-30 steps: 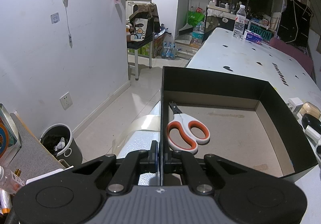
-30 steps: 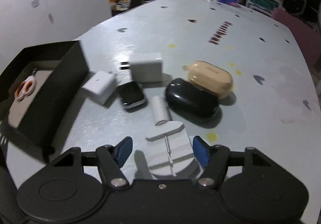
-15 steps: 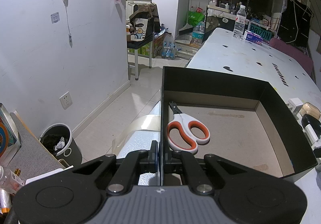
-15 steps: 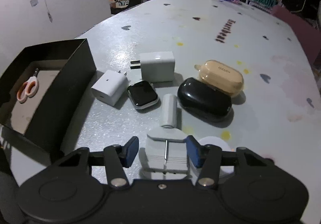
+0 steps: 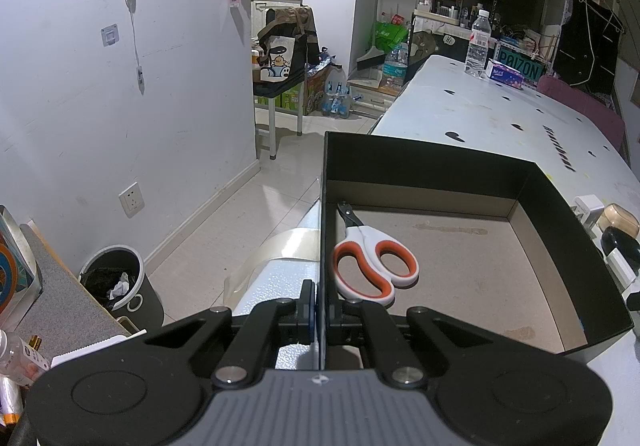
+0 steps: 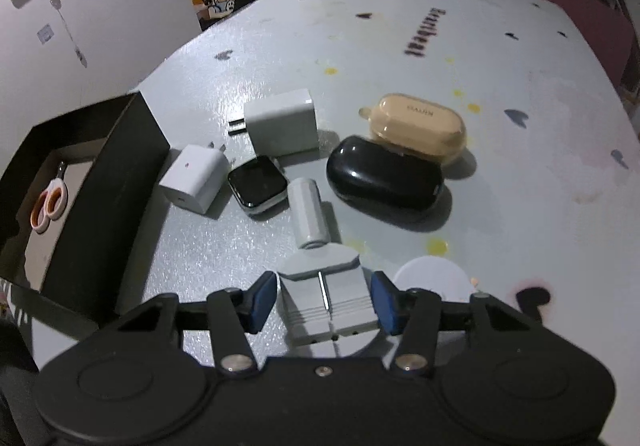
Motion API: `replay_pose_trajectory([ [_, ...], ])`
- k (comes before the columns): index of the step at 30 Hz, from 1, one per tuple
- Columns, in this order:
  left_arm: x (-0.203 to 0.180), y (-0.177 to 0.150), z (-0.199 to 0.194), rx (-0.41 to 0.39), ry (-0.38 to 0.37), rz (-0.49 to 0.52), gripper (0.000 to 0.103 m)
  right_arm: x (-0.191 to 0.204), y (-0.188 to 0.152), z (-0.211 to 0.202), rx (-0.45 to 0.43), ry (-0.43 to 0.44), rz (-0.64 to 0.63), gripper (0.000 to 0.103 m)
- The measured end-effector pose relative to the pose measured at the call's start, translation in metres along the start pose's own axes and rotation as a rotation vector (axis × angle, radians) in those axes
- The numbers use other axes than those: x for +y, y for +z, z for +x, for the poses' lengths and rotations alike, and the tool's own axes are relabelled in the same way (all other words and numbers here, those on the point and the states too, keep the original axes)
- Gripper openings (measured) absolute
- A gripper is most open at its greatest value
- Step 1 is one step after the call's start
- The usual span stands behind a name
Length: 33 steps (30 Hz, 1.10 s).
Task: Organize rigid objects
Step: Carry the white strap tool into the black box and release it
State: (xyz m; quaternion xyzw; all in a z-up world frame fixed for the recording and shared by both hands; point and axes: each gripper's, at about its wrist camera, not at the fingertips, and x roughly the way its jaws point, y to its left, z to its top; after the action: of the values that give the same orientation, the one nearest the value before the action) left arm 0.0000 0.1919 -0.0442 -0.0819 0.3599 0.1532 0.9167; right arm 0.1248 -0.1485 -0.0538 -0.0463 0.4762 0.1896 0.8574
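Note:
My left gripper point(image 5: 320, 310) is shut on the near left wall of a black open box point(image 5: 568, 242). Orange-and-white scissors point(image 5: 372, 262) lie inside it. The box point(image 6: 108, 182) also shows at the left of the right wrist view. My right gripper point(image 6: 326, 302) is shut on a grey ridged block point(image 6: 326, 298), lifted slightly off the table. Beyond it lie a white cylinder point(image 6: 308, 212), a smartwatch point(image 6: 258, 184), two white chargers point(image 6: 196, 178) point(image 6: 282, 126), a black case point(image 6: 384, 174) and a tan case point(image 6: 420, 124).
A white round disc point(image 6: 434, 274) lies just right of the block. A water bottle point(image 5: 478, 46) and a tissue pack point(image 5: 504, 74) stand at the table's far end. The table's left edge drops to the floor, with a bin point(image 5: 116, 282) below.
My right gripper has closed on the grey block and raised it a little, uncovering the white disc. The left gripper and box have not moved.

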Motion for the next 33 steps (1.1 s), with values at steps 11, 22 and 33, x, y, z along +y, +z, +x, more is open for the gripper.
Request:
replay_pose_trajectory([
  [11, 0.0, 0.0, 0.0, 0.001, 0.0, 0.0, 0.004, 0.009, 0.004, 0.006, 0.006, 0.024, -0.025, 0.055],
  [22, 0.0, 0.001, 0.0, 0.001, 0.0, 0.001, 0.004, 0.016, 0.004, 0.002, -0.005, -0.026, -0.002, 0.048],
  [33, 0.0, -0.001, 0.001, 0.002, 0.001, 0.001, 0.004, 0.044, 0.006, -0.074, -0.24, 0.127, 0.068, 0.047],
])
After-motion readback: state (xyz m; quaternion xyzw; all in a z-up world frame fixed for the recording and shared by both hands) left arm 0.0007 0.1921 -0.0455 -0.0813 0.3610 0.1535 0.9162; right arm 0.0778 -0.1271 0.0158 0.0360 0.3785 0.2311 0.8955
